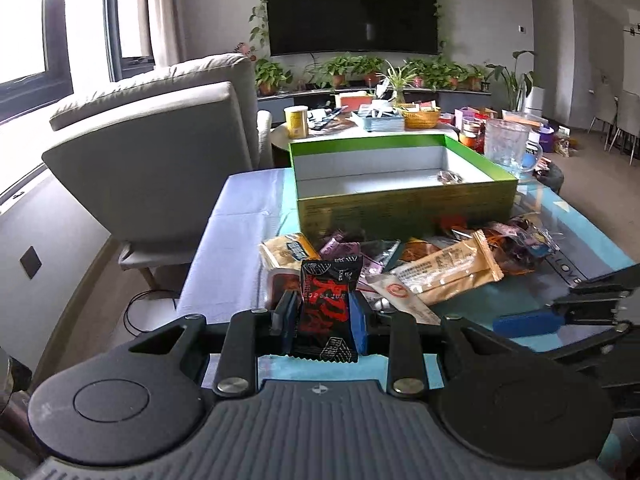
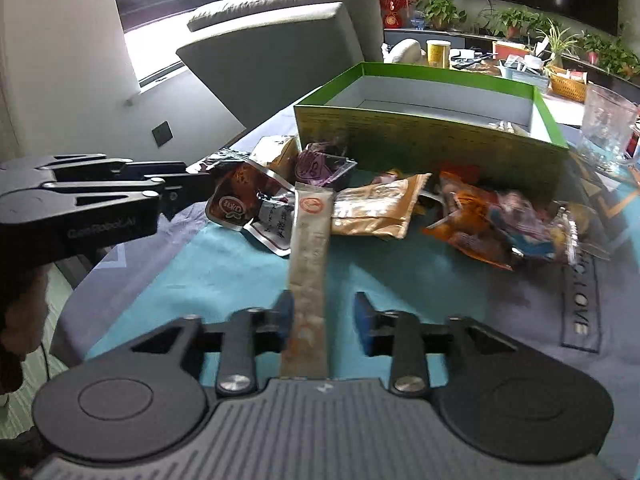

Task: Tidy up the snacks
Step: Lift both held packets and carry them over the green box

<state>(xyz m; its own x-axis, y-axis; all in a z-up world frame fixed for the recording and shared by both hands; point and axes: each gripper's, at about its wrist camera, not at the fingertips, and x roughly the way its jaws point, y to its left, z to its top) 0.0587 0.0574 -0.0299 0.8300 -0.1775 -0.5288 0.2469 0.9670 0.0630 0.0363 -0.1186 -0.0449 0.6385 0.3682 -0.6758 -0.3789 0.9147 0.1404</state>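
My left gripper is shut on a black and red snack packet and holds it upright above the near part of the table. A pile of snack packets lies in front of a green open box, which holds one small wrapped item. In the right wrist view my right gripper is open around a long beige stick packet that lies on the blue cloth; the left pad is against it, the right pad is apart. The green box and the pile lie beyond it.
A grey armchair stands left of the table. A glass pitcher stands right of the box. A cluttered coffee table and plants are behind. My left gripper's body shows at the left in the right wrist view.
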